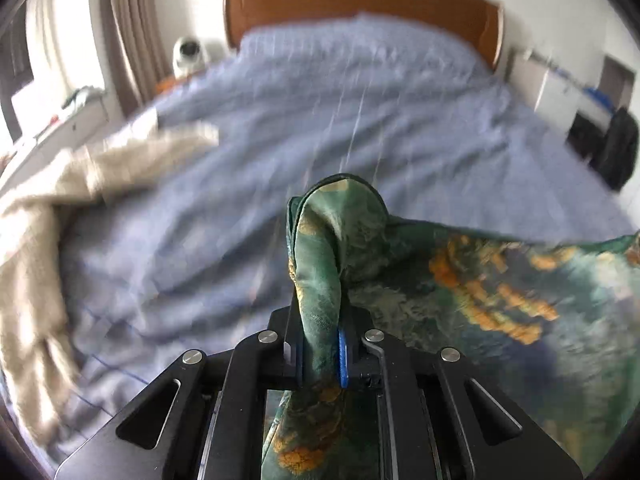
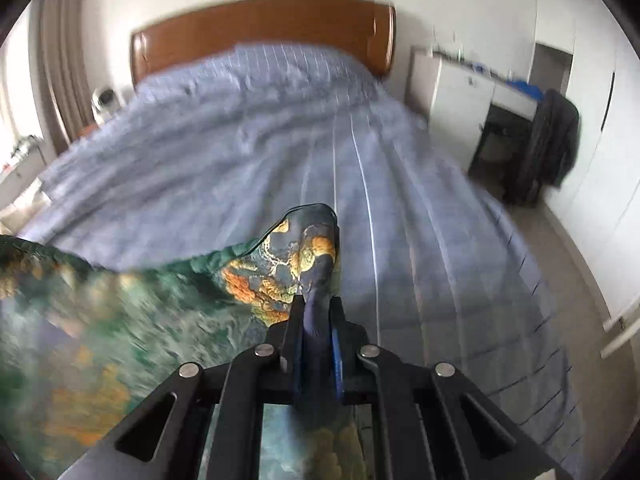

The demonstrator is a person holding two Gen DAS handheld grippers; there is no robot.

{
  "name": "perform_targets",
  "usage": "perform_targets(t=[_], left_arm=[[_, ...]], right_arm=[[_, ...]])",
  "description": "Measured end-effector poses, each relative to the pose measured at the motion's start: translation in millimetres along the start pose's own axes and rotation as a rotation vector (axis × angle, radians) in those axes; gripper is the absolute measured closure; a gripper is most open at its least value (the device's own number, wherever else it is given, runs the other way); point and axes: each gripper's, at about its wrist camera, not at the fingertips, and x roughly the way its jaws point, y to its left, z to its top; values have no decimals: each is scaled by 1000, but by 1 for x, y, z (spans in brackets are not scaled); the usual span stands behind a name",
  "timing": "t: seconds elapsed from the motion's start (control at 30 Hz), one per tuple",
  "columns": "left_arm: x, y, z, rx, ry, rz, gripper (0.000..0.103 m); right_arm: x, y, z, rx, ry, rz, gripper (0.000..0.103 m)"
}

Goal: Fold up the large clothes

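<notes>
A large green cloth with orange and blue floral print (image 1: 480, 280) hangs stretched above the bed. My left gripper (image 1: 320, 320) is shut on one bunched corner of it, and the cloth runs off to the right. My right gripper (image 2: 316, 320) is shut on another corner of the floral cloth (image 2: 120, 312), which runs off to the left. Both hold the cloth lifted over the blue checked bedspread (image 1: 300, 120). The lower part of the cloth is hidden below the grippers.
A beige garment (image 1: 60, 208) lies on the bed's left side. A wooden headboard (image 2: 260, 28) stands at the far end. A white desk (image 2: 472, 88) and a chair with a dark jacket (image 2: 552, 140) stand right of the bed. A small white device (image 1: 188, 54) sits left of the headboard.
</notes>
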Motion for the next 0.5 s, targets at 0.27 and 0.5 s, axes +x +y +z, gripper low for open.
perform_targets(t=[0.27,0.5], left_arm=[[37,18,-48,-76,2,-54,87],[39,15,-48,-81,-16,-64,87]], right_arm=[[59,14,-68,-3,62,-26,91],[59,9,-75,22,45,-16,89]])
